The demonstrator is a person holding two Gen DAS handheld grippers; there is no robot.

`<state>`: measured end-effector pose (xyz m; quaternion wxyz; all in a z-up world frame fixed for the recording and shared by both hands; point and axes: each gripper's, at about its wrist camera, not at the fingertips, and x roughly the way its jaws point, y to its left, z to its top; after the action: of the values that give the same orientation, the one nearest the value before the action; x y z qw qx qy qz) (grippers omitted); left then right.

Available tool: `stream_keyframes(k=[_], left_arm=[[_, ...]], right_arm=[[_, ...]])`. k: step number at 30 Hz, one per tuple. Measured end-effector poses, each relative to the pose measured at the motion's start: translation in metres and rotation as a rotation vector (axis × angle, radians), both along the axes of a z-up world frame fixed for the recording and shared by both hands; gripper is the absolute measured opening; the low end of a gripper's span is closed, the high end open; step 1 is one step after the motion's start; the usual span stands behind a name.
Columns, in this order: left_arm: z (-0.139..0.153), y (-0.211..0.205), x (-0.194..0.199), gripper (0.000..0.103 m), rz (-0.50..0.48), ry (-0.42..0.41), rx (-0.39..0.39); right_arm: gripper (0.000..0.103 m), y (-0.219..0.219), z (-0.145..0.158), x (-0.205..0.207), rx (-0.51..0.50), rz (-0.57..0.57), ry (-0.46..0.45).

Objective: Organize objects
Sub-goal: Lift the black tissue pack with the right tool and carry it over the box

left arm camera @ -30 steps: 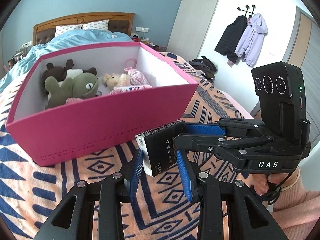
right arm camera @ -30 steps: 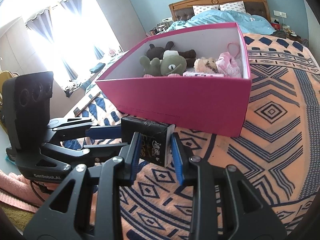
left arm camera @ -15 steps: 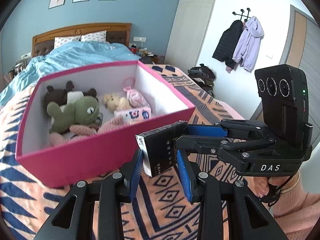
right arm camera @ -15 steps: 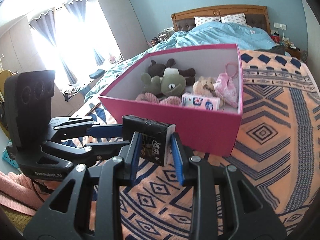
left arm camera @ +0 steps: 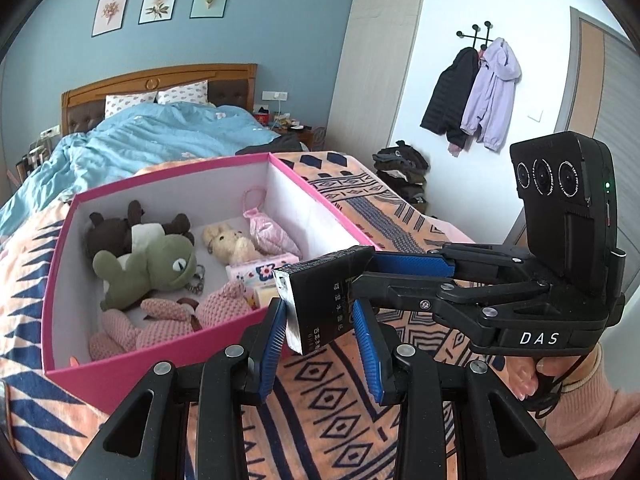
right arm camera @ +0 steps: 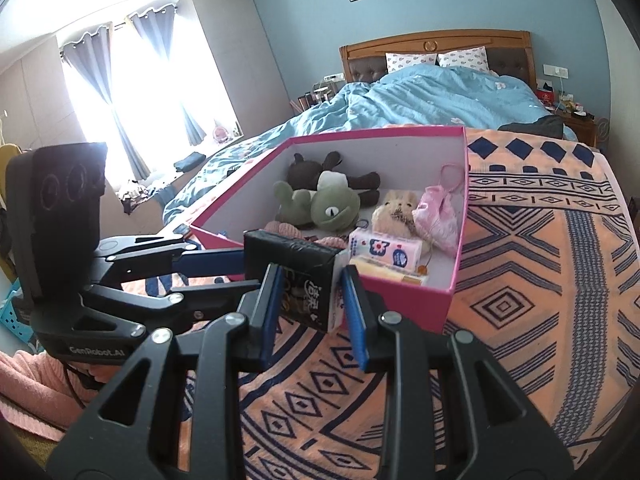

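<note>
Bedroom first: blue walls, a wooden headboard, and a bed (left arm camera: 400,220) spread with an orange-and-navy patterned blanket. On that blanket, ahead of both tools, sits the open pink box (left arm camera: 332,220), already holding soft toys and a tissue packet. Both tools grip one small black carton (left arm camera: 324,300) between them: the left tool (left arm camera: 320,344) is pinched on one end, the right tool (right arm camera: 310,300) on the other. The carton's long axis runs across from one tool to the other (roughly parallel to the box's near wall). It hangs just short of that near wall, level with the rim, so the coming move is probably forward and down into the box.
</note>
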<state>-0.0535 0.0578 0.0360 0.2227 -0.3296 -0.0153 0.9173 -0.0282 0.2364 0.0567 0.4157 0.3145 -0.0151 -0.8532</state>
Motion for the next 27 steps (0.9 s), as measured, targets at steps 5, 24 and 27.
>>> stream_keyframes(k=[5, 24, 27], left_arm=[[0.003, 0.003, -0.003, 0.034, -0.003, 0.010, -0.001], [0.005, 0.004, -0.016, 0.034, 0.002, 0.013, -0.013], [0.005, 0.004, -0.019, 0.034, 0.002, 0.013, -0.014]], right_arm=[[0.034, 0.003, 0.003, -0.004, -0.004, -0.011, 0.008], [0.034, 0.004, 0.005, -0.018, -0.011, -0.018, 0.004], [0.034, 0.004, 0.005, -0.020, -0.012, -0.020, 0.004]])
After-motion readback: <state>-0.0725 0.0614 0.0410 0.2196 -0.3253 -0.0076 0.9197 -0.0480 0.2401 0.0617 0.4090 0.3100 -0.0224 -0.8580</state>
